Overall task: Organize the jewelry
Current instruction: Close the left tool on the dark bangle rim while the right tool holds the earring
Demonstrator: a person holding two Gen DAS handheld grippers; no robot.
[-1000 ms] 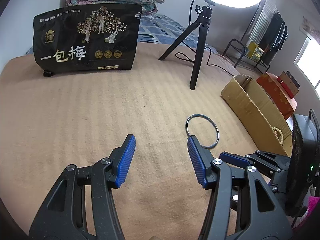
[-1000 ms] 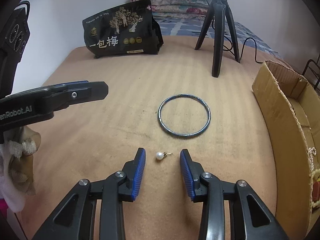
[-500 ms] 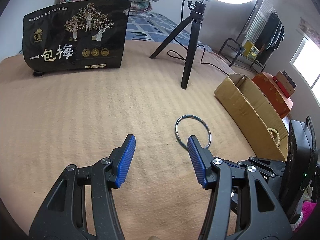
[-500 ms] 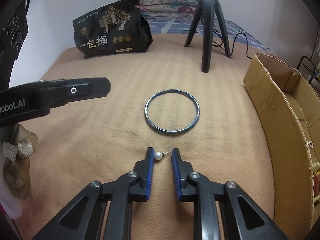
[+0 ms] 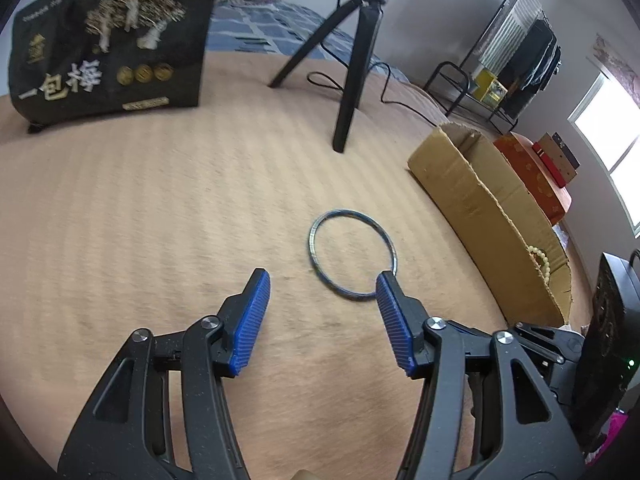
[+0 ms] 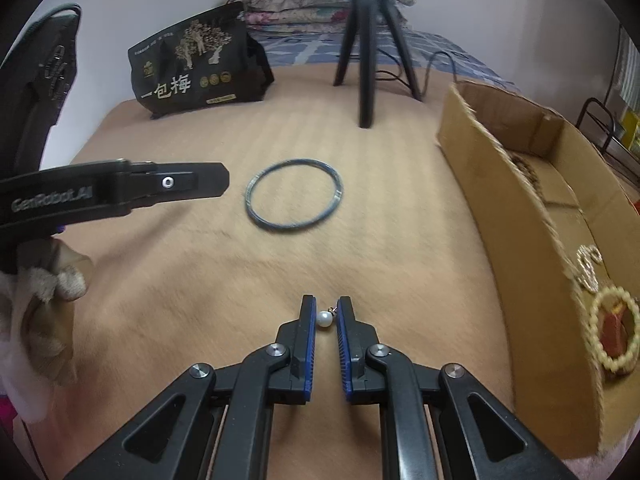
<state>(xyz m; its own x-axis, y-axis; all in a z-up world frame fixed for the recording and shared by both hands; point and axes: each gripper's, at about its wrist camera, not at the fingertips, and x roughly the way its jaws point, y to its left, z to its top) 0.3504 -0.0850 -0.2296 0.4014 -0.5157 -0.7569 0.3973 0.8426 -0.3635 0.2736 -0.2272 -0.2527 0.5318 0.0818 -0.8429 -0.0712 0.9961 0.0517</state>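
The black pouch (image 6: 200,60) at the bed's far edge reads "一包梅"; its smaller print is illegible. "GenRobot.AI" shows on the left tongs (image 6: 218,178) only in the right wrist view. There the right tongs (image 6: 326,318) are nearly together, clamped on the pearl earring (image 6: 324,318), whose hook is barely visible. The left view hides the pearl and shows the left tongs (image 5: 320,300) wide apart beside the bangle (image 5: 352,255), mid-bed (image 5: 160,200). The cardboard box (image 6: 520,208), along the bed's right edge, holds a bead bracelet (image 6: 612,330).
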